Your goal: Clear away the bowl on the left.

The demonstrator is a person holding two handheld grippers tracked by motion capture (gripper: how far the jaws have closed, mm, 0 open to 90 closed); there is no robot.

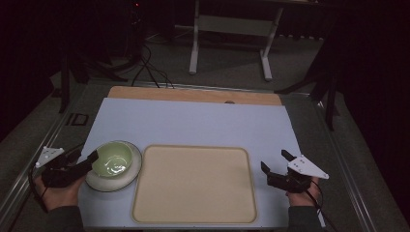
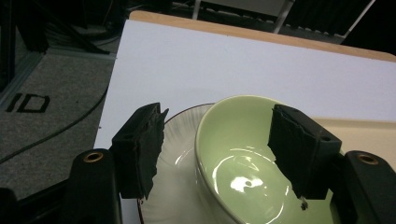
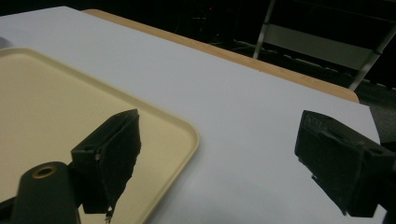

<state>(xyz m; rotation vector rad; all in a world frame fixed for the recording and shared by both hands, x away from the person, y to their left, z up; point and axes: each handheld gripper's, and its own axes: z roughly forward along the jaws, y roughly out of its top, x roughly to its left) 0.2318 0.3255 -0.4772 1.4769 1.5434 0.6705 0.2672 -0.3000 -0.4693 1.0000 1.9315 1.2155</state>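
A pale green bowl (image 1: pixel 113 158) sits in a white plate (image 1: pixel 126 177) at the left of the white mat (image 1: pixel 193 121). My left gripper (image 1: pixel 94 159) is open at the bowl's left side. In the left gripper view the gripper (image 2: pixel 217 149) straddles the bowl's (image 2: pixel 233 140) near rim: one jaw hangs over the plate (image 2: pixel 180 140), the other inside the bowl. A beige tray (image 1: pixel 193 183) lies empty at the middle front. My right gripper (image 1: pixel 274 160) stands open just right of the tray. In the right gripper view this gripper (image 3: pixel 224 158) holds nothing, one jaw above the tray's (image 3: pixel 56 102) edge.
A wooden strip (image 1: pixel 193 94) runs along the mat's far edge. Beyond the table stand a white frame (image 1: pixel 232 29) and cables (image 1: pixel 150 67) on the grey floor. Metal rails border the table left and right.
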